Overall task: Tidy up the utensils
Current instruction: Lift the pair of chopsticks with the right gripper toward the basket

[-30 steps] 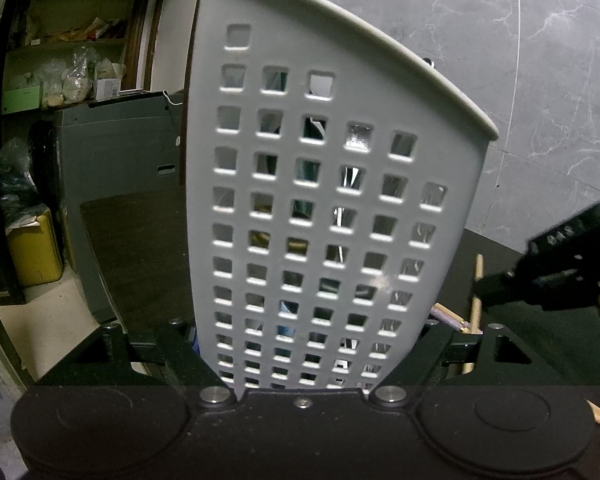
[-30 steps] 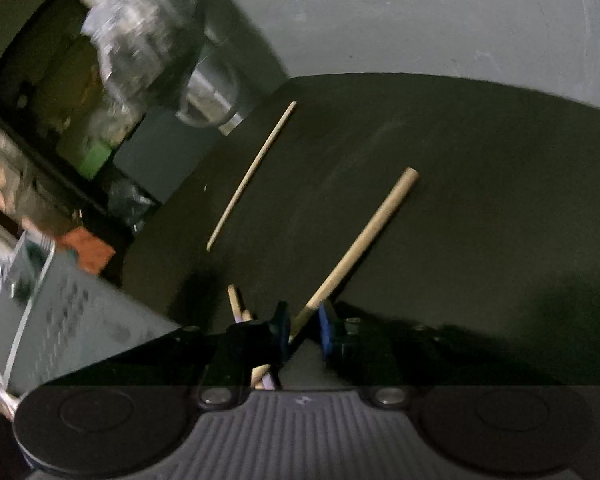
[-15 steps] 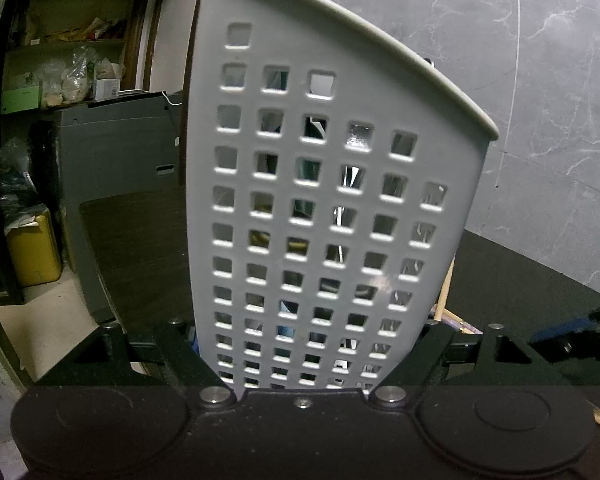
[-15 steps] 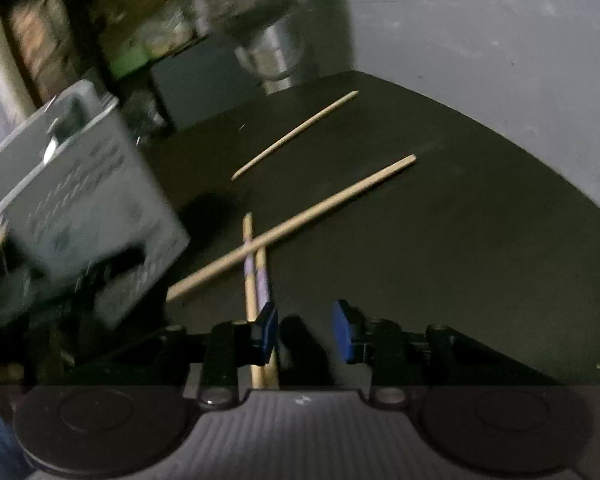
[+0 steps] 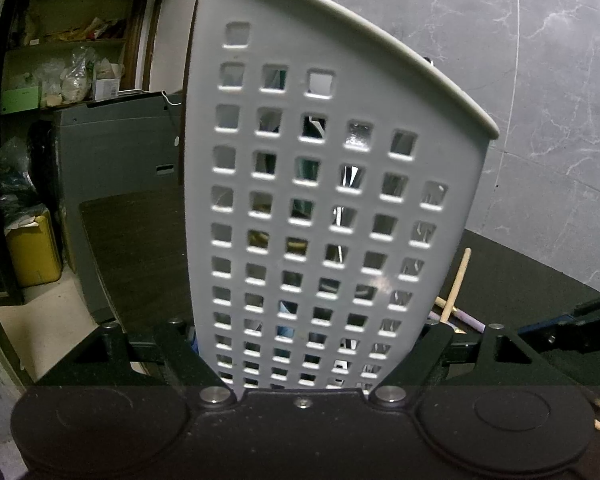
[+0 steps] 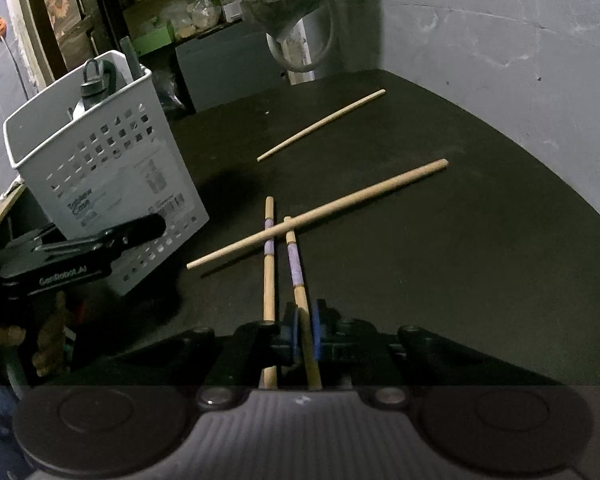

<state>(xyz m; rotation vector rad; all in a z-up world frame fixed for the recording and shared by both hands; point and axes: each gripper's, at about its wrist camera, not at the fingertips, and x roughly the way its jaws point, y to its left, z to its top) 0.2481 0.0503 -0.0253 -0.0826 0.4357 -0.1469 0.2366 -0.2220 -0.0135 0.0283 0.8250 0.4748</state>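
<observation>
The left hand-held gripper [image 5: 308, 360] has its fingers spread wide around the base of a white perforated basket [image 5: 324, 200], one finger against each side, so it's clamped on it and holding it tilted over the dark desk [image 6: 440, 260]. Through the square holes you can make out a few things already inside, but they're too chopped up by the grid to name. In the right wrist view that same basket [image 6: 112, 172] sits off to the left with a dark bottle top poking out of it. The right hand-held gripper [image 6: 306, 336] is down low at the near edge of the desk with its blue pads nearly together, pinched on a purple-banded chopstick [image 6: 294, 264]. A second purple-banded chopstick [image 6: 269, 256] lies just beside it on the left, outside the pads. A long plain wooden stick [image 6: 320, 212] lies across the far ends of both of them, touching them. Another thinner stick [image 6: 324, 122] lies by itself further back, well apart from the rest.
</observation>
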